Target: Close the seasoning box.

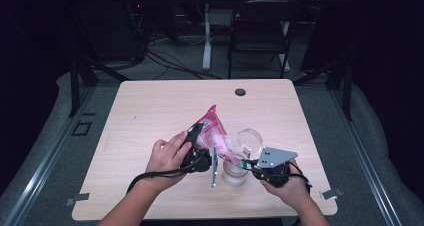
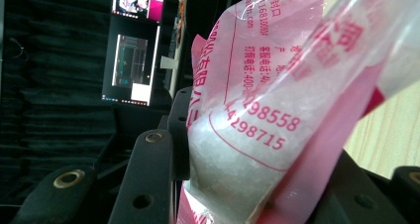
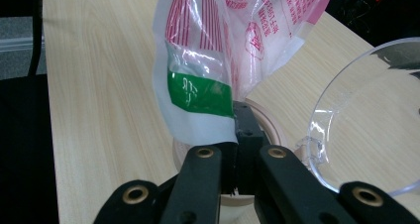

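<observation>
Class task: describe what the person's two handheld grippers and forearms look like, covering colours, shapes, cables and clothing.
Both grippers are black. The left gripper trails a black cable past the forearm. The right gripper carries a grey three-cornered plate on top. In the gripper views, the black jaws are flat bars with round brass-coloured rivets at the joints. No sleeves show on the forearms; both are bare.

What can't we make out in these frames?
- Jar contents: high view too small; in the right gripper view the bag and right gripper cover its mouth.
- Bag's open end: hidden behind the right gripper.
- Bag print: cut off by frame edges in the left gripper view.
- Left gripper: fingertips hidden by the bag.
</observation>
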